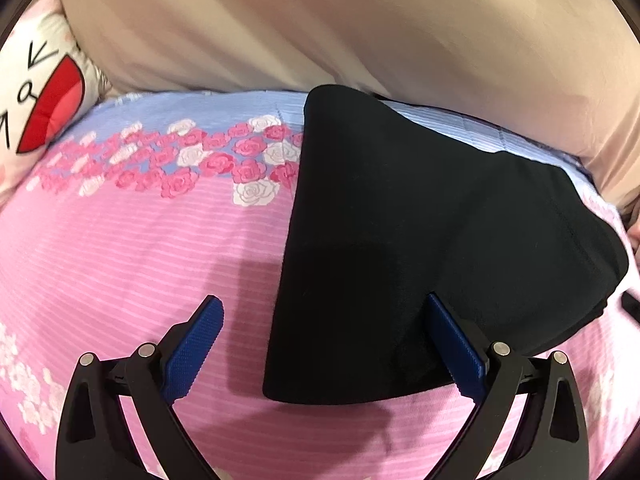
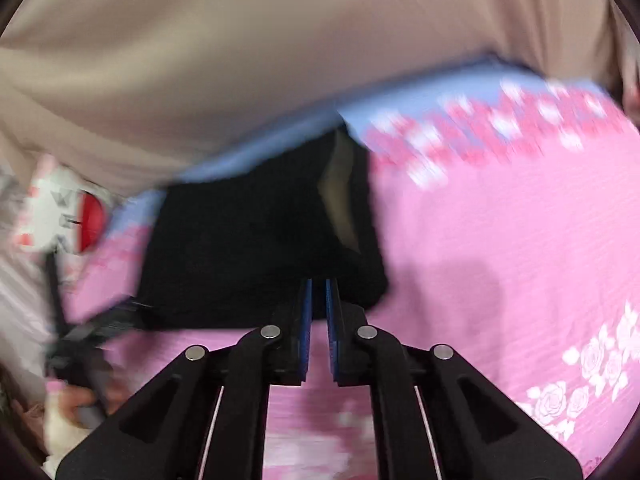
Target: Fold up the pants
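Observation:
The black pants [image 1: 420,248] lie folded into a compact bundle on the pink floral bedsheet [image 1: 132,248]. My left gripper [image 1: 324,312] is open, its fingers standing wide apart over the bundle's near left corner, with nothing between the pads. In the blurred right wrist view the pants [image 2: 248,248] sit just ahead, a tan lining patch showing at their right edge. My right gripper [image 2: 318,292] has its blue pads nearly together with a thin gap, tips at the bundle's near edge; I cannot tell whether cloth is pinched.
A beige quilt [image 1: 320,28] is heaped along the far side of the bed. A white cartoon pillow [image 1: 40,92] with a red mouth lies at the far left. The person's hand and left gripper [image 2: 80,360] show at the right view's lower left.

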`<state>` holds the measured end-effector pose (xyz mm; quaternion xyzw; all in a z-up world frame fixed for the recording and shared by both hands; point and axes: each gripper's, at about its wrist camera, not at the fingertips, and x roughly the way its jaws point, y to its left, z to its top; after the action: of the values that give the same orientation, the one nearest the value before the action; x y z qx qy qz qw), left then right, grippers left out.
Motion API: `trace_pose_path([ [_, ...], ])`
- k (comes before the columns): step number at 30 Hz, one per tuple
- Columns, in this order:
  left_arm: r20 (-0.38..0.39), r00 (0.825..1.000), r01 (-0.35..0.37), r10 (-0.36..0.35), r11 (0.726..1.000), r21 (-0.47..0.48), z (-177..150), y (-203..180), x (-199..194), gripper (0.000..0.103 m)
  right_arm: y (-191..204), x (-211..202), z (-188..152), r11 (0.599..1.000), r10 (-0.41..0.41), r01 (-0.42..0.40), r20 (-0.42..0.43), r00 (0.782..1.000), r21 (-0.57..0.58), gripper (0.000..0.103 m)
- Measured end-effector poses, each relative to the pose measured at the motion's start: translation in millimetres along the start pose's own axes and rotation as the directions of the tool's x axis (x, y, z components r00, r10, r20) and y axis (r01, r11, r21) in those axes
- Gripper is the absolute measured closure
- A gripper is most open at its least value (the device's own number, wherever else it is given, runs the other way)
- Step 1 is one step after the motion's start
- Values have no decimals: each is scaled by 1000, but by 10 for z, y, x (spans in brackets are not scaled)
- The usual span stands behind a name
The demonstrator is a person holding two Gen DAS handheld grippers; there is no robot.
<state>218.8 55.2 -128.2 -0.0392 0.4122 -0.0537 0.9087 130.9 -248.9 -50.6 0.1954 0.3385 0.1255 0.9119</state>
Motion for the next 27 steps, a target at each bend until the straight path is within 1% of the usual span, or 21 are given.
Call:
trace_pose_path([
  [1,1,1000,-1,1,1000,-1,-1,-1,2,5,55,9,59,1000,11,-10,15,1000,-13,94],
  [2,4,1000,-6,6,1000,3,-1,-16,-4,5,84,78,119,999,1,0,18,1000,-32,91],
  [3,6,1000,-12,12,1000,12,1,-29,-8,5,56,233,162,998,-42,42,0,999,-43,86],
  [4,8,1000,-16,16,1000,18,4,-40,-12,5,-23,360,165,996,-85,84,-26,996,-32,85],
  [5,9,1000,-13,13,1000,21,7,-46,-14,5,-171,519,138,993,-117,116,-66,991,-11,87],
  [6,7,1000,-6,6,1000,20,6,-41,-15,5,-319,600,73,993,-114,115,-76,991,10,103],
  [7,4,1000,-2,1,1000,18,6,-34,-14,5,-476,565,6,998,-47,49,-41,998,46,103],
  [8,-1,1000,10,-10,1000,14,7,-22,-9,5,-569,514,-19,995,2,3,-43,999,100,103],
  [9,-4,1000,19,-19,1000,8,6,-9,-2,5,-645,437,-18,983,37,-27,-48,998,182,103],
  [10,-6,1000,25,-25,1000,-2,7,4,3,5,-625,378,-4,979,34,-24,-46,998,202,103],
  [11,-8,1000,25,-25,1000,-10,12,11,5,5,-513,282,29,983,16,-11,-28,999,181,103],
  [12,-9,1000,24,-24,1000,-17,17,12,7,5,-404,226,57,988,14,-12,-11,1000,152,97],
  [14,-6,1000,17,-17,1000,-17,24,-4,6,5,-141,208,181,994,50,-51,13,999,93,96],
  [17,-1,1000,6,-6,1000,-9,12,-24,-1,5,95,532,513,992,102,-102,-2,995,76,96],
  [19,0,1000,1,-1,1000,-10,6,-33,1,5,201,919,722,984,157,-150,-73,985,95,95],
  [21,4,1000,-4,4,1000,-8,2,-39,0,5,238,1419,857,985,149,-130,-177,973,117,93],
  [22,8,1000,-7,7,1000,-2,0,-45,1,5,201,1676,888,988,126,-102,-224,966,118,94],
  [23,9,1000,-6,6,1000,2,-1,-42,3,5,104,1840,910,993,68,-43,-234,970,110,97],
  [24,9,1000,-2,2,1000,5,0,-38,5,5,-87,1899,947,991,24,6,-219,975,135,103],
  [25,8,1000,10,-10,1000,7,1,-27,15,5,-223,1864,973,984,42,-6,-196,980,180,103],
  [27,4,999,34,-34,999,-1,-2,-7,34,5,-549,1631,986,951,60,-21,-120,991,308,103],
])
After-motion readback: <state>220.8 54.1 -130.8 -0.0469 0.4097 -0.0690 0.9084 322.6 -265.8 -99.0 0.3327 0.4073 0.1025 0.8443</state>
